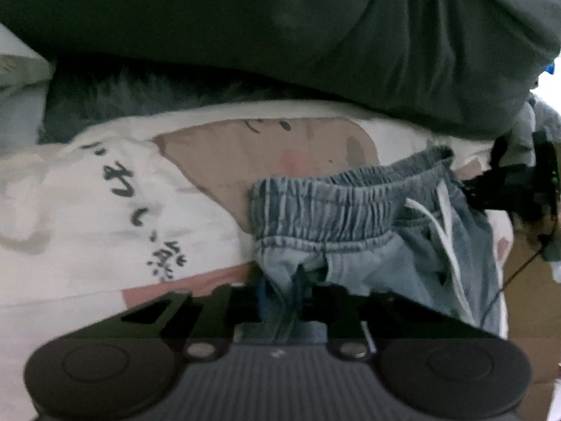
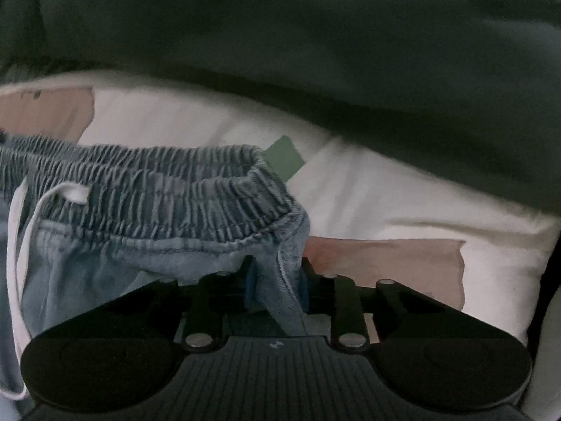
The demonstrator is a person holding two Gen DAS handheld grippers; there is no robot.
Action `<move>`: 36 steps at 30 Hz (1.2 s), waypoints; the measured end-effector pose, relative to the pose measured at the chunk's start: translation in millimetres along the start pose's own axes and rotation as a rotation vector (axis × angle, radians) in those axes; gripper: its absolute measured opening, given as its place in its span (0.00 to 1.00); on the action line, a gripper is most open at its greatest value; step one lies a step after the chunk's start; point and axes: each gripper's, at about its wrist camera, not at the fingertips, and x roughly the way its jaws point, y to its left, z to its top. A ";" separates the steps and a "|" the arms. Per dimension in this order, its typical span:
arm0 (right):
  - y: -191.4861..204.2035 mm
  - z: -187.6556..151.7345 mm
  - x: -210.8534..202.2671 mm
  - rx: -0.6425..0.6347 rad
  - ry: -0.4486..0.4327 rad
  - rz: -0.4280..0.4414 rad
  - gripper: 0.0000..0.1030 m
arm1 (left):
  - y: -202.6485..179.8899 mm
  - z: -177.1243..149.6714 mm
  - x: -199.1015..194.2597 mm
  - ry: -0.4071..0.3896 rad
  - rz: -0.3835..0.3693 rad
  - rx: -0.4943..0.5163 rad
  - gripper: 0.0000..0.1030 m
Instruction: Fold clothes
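Background: a white bedcover (image 1: 70, 210) printed with beige patches and dark brush characters (image 1: 122, 179) spans both views. A dark green bulk of cloth (image 1: 280, 24) fills the upper field. Brown cardboard (image 1: 529, 298) lies at right; bright light enters upper right.

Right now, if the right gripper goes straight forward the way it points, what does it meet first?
The right gripper is already shut on the jeans; their waistband lies directly ahead. Beyond it comes the white sheet, then probably the dark green cloth; depth is unclear.
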 end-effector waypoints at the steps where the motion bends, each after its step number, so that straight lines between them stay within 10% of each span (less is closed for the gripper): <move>1: 3.2 0.1 -1.2 -0.016 0.000 -0.016 0.18 | -2.2 -0.8 -3.7 -0.024 0.027 0.016 0.06; 19: 37.0 -9.1 -71.3 -0.064 -0.241 -0.280 0.09 | -41.1 16.5 -52.0 -0.286 0.236 0.200 0.04; 32: 41.7 -5.2 -42.4 0.022 -0.190 -0.312 0.12 | -21.0 32.2 4.2 -0.170 0.268 0.178 0.09; 36: 32.8 -15.0 -57.6 0.080 -0.214 -0.255 0.31 | -21.8 31.8 -0.6 -0.152 0.263 0.190 0.15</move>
